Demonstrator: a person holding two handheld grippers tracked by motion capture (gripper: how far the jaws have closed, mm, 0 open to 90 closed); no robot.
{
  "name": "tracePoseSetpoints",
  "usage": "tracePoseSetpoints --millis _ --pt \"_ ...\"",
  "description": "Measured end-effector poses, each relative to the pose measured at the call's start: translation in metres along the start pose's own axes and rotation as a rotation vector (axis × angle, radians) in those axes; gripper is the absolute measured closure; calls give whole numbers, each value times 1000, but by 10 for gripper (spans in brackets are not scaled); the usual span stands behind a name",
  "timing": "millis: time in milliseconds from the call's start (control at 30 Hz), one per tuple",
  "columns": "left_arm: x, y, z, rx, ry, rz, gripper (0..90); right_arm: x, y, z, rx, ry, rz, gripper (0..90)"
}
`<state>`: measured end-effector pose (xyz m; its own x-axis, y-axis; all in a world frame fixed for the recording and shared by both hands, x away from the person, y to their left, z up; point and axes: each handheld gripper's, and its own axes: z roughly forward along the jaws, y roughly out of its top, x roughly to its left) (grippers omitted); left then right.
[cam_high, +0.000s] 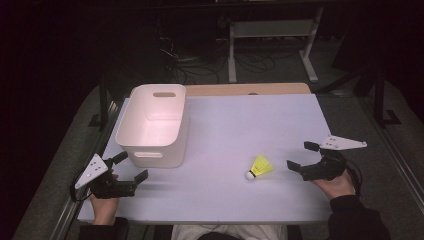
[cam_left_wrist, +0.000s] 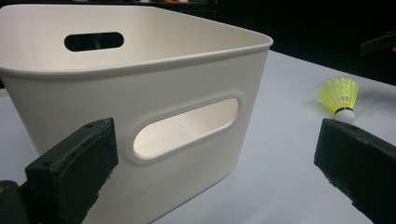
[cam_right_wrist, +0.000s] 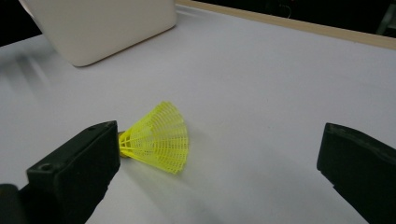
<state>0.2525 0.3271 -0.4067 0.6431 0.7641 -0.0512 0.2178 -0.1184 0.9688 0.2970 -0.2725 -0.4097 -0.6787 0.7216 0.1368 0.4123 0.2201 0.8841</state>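
A yellow shuttlecock (cam_high: 260, 166) with a white cork tip lies on its side on the white table (cam_high: 235, 130), right of centre. My right gripper (cam_high: 301, 156) stands open just to its right, jaws pointing left at it and apart from it. In the right gripper view the yellow skirt of the shuttlecock (cam_right_wrist: 159, 138) lies close ahead, partly behind the left jaw. A white plastic bin (cam_high: 152, 125) with handle slots stands at the left. My left gripper (cam_high: 131, 167) is open near the bin's front wall. The left gripper view shows the bin (cam_left_wrist: 140, 93) close up and the shuttlecock (cam_left_wrist: 340, 95) farther right.
A wooden strip (cam_high: 247, 89) runs along the table's far edge. Beyond it stand a white frame's legs (cam_high: 270, 45) and cables on a dark floor. Bare table surface stretches between the bin and the shuttlecock.
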Motion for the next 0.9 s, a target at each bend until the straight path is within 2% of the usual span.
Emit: tracePoseSetpoints --millis 233,900 --pt "0 0 -1 0 8 -1 0 0 0 -3 -8 -1 2 0" --pt "-1 0 0 5 -3 -4 0 1 1 0 23 12 -8 0"
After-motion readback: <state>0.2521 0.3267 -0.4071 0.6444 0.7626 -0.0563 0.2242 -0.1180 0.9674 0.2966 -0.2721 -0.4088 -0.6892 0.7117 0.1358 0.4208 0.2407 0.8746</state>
